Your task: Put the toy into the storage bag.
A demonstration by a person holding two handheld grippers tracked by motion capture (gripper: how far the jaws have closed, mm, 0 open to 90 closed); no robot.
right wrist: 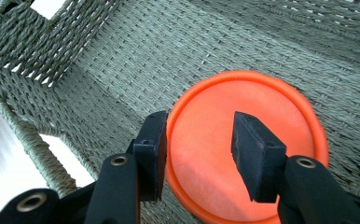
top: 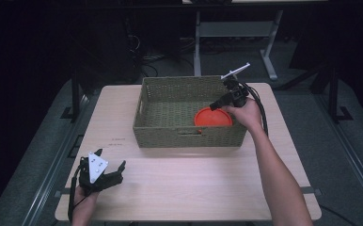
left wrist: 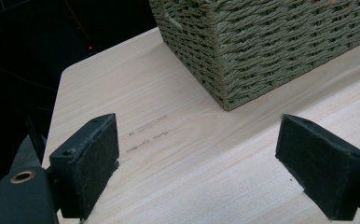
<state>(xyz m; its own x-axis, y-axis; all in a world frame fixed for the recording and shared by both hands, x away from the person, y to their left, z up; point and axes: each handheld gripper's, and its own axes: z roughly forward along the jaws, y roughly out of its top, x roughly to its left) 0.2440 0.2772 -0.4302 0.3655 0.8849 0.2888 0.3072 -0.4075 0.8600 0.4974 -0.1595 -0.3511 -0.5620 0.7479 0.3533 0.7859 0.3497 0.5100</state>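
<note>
The orange plate (right wrist: 245, 149) lies flat on the floor of the green woven basket (top: 170, 101), in the near right corner of the basket, close to the front wall. The basket sits toward the far edge of the worktop (top: 193, 183), about in the middle.

The right hand-held gripper (right wrist: 199, 154) reaches down into the basket over the plate. Its jaws stand partly apart. One is at the plate's rim and the other is over the middle of the plate. I cannot tell if they touch the plate yet, and they do not seem to squeeze it.

What could go wrong? The plate is flat and thin and looks smooth. If the jaws close on just the rim, the plate could slip out or tip. If it is lifted crooked, its edge could bump the front wall of the basket and fall back in. The plate is near the wall, so there is little room to turn the gripper.

The left hand-held gripper (left wrist: 197, 154) rests near the front left corner of the worktop with its jaws wide apart, holding nothing. It is well away from the basket, so it cannot steady the basket if it slides.
</note>
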